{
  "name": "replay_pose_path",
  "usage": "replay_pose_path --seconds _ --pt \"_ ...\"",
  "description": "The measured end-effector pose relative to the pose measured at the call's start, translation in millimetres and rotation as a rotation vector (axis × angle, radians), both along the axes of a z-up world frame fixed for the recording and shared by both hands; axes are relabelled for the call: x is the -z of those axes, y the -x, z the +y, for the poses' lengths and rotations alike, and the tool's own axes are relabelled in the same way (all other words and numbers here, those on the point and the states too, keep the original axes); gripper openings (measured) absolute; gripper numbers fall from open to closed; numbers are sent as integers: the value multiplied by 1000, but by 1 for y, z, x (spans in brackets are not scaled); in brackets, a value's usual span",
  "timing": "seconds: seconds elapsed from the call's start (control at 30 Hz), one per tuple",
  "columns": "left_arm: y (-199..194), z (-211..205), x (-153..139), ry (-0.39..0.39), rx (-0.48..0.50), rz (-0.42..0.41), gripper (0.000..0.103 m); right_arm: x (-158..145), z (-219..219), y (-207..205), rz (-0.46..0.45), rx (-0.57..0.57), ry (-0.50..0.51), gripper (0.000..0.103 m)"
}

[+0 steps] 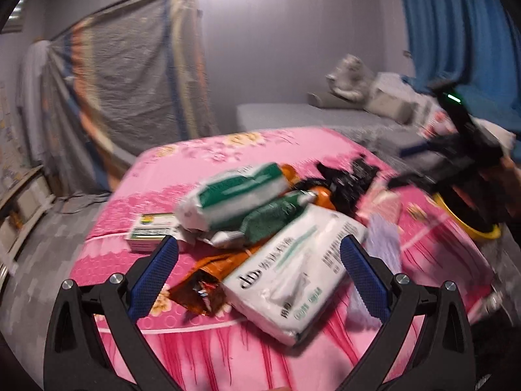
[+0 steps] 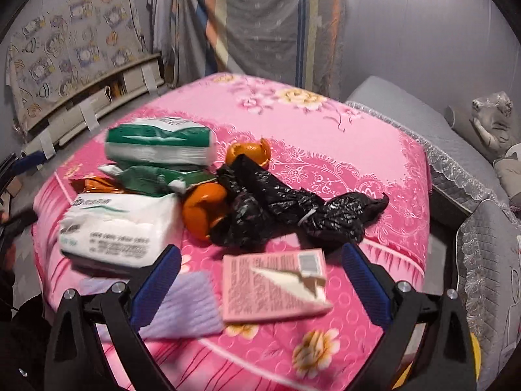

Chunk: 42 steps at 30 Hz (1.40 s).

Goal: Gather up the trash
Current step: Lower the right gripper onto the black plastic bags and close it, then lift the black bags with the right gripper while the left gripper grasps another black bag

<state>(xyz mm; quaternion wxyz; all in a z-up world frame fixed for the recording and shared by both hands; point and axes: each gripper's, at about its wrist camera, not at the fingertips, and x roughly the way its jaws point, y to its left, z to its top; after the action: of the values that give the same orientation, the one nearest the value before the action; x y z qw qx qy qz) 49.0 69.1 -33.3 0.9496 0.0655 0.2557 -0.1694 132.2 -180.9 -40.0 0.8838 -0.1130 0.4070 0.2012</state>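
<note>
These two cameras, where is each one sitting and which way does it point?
Left wrist: on the left gripper, facing the pink table; its open jaws frame the white tissue pack, and the right gripper shows at far right.
Right wrist: on the right gripper, jaws open above the pink box.
Shared: tissue pack, black bag.

Both grippers' jaws spread wide, empty.

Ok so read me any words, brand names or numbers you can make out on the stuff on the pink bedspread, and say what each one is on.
White tissue pack: a logo like "db", not certain; Chinese characters and fine print beside it too blurred to read.
Pink box: dense small print and a barcode-like patch, unreadable.
Green and white pack: print blurred, unreadable.
Small white and green box: a round coloured logo, its text unreadable.
Orange wrapper: no legible text.
</note>
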Motion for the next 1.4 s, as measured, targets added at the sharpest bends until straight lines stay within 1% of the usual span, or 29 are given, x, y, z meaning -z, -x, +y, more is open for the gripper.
replay_pose_path --seconds 0.03,0.07,0.1,0.13,0.2,0.27,0.33,0.4,0.47,0.57,0.6,0.63,0.67,0.73,0.8,0.87,0.93,1.0,1.1,1.13,1.17,1.2,1.23,1.27,1.3,1.33,1.4 --pt "-1 4 1 18 33 11 95 2 2 -12 49 -14 -17 95" --pt "-1 5 2 35 46 13 95 5 4 -23 99 -36 -39 95" --pt "-4 10 3 61 84 38 95 7 8 -32 131 -54 -51 95" --pt "-6 12 3 78 118 65 95 9 5 -36 151 -61 -52 95" --pt "-7 9 6 91 152 82 95 17 10 -50 182 -60 -35 92" --pt "-3 -2 9 84 220 95 95 28 10 -63 224 -68 -39 79" --pt "0 -16 11 75 270 97 95 40 9 -75 241 -63 -35 73" --pt "4 -26 11 42 282 83 95 45 9 -76 252 -65 -38 66" --pt "5 -36 11 28 312 87 95 46 9 -75 252 -65 -37 50" --pt "5 -50 12 29 359 116 95 53 10 -79 260 -55 -35 47" --pt "5 -55 13 25 383 126 95 54 7 -81 268 -48 -52 44" --pt "6 -60 14 20 394 129 95 56 6 -83 269 -41 -64 33" --pt "7 -64 15 13 399 129 95 55 2 -84 265 -29 -90 28" --pt "11 -71 16 -1 412 130 95 47 -8 -81 260 -28 -171 24" --pt "11 -76 18 -8 425 139 95 34 -19 -73 242 -37 -247 23" --pt "12 -82 19 -21 427 135 95 23 -29 -66 249 -52 -326 23" --pt "9 -89 17 -29 427 126 95 9 -45 -56 253 -60 -430 23" --pt "2 -91 12 -5 415 118 95 -4 -59 -44 243 -58 -501 23" --pt "-14 -90 1 41 374 101 95 -17 -73 -30 229 -57 -553 23" --pt "-20 -89 -2 51 358 96 95 -23 -80 -24 232 -66 -601 23" --pt "-26 -91 -4 59 348 102 95 -26 -83 -23 237 -69 -626 23" --pt "-32 -93 -6 71 347 110 95 -27 -84 -17 242 -65 -618 23" --pt "-36 -94 -7 77 346 110 95 -27 -83 -11 251 -54 -579 23" --pt "-39 -95 -8 82 344 112 95 -26 -82 -4 256 -61 -551 23" --pt "-42 -98 -8 89 350 117 95 -26 -81 6 250 -94 -541 23" --pt "-46 -101 -7 99 372 130 95 -26 -79 15 238 -122 -538 23" --pt "-52 -106 -6 105 374 143 95 -27 -78 37 172 -168 -506 23"
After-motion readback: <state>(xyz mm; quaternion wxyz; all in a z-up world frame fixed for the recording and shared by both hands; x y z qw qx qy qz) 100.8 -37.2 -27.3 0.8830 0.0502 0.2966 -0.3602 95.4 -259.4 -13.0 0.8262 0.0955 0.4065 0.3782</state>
